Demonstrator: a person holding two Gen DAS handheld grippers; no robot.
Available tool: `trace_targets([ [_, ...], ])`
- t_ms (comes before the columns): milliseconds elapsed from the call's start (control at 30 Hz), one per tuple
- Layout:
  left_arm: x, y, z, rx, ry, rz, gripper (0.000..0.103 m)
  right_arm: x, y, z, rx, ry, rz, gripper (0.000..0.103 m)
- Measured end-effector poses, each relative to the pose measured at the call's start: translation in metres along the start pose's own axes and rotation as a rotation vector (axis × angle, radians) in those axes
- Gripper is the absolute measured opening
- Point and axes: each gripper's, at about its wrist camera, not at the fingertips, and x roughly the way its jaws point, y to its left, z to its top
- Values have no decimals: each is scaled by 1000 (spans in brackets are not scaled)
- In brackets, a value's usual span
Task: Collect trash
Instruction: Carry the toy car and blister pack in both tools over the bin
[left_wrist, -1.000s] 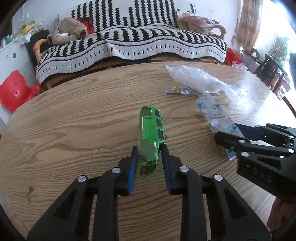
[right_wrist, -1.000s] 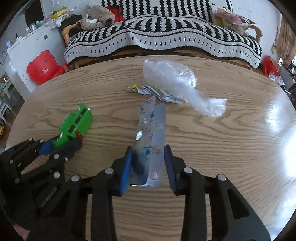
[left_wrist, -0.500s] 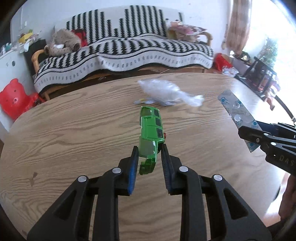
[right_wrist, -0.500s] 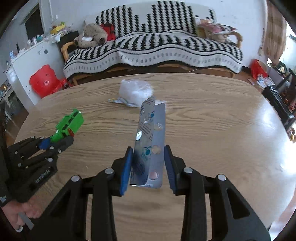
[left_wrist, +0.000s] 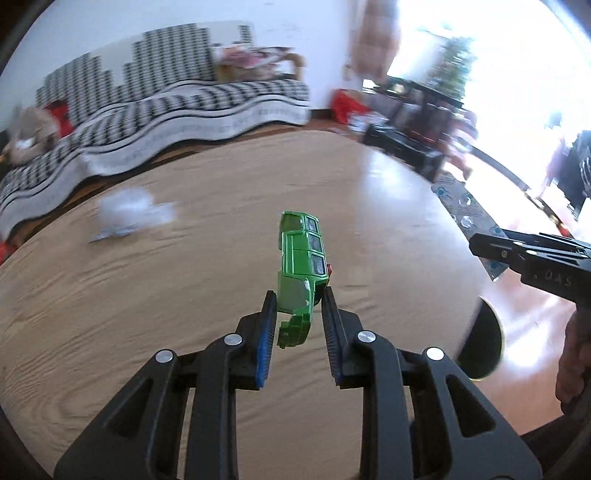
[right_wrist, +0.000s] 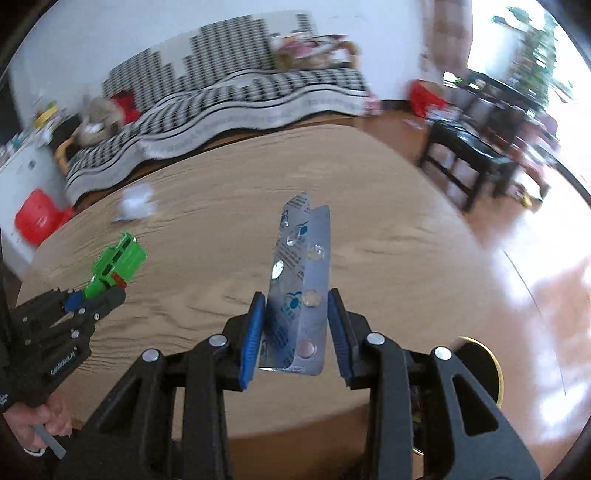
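My left gripper (left_wrist: 298, 301) is shut on a green toy car (left_wrist: 301, 254) and holds it in the air above the wooden table (left_wrist: 147, 295). My right gripper (right_wrist: 296, 299) is shut on a folded silver blister pack (right_wrist: 301, 280), also lifted off the table. The right gripper with the blister pack (left_wrist: 465, 218) shows at the right of the left wrist view. The left gripper (right_wrist: 94, 295) with the green car (right_wrist: 116, 264) shows at the left of the right wrist view. A crumpled clear plastic bag (left_wrist: 129, 206) and a small wrapper (left_wrist: 109, 233) lie on the far side of the table.
A round black bin with a gold rim (left_wrist: 484, 343) stands on the floor past the table's right edge; it also shows in the right wrist view (right_wrist: 480, 365). A striped sofa (left_wrist: 155, 107) is behind the table. Black chairs (right_wrist: 469, 155) stand at the right.
Both grippers have swung right and back from the table's middle toward its right edge, each still holding its object. The bin has come into view.
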Motion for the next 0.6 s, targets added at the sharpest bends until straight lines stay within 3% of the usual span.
trace_targets([
  [333,32,-147,-2,140,44,-246,24,-45,-158,-55,245,18,-119,35],
  [600,64,-230,-21,235,108,-369,24,-60,-227,-106,363,50,-152,35],
])
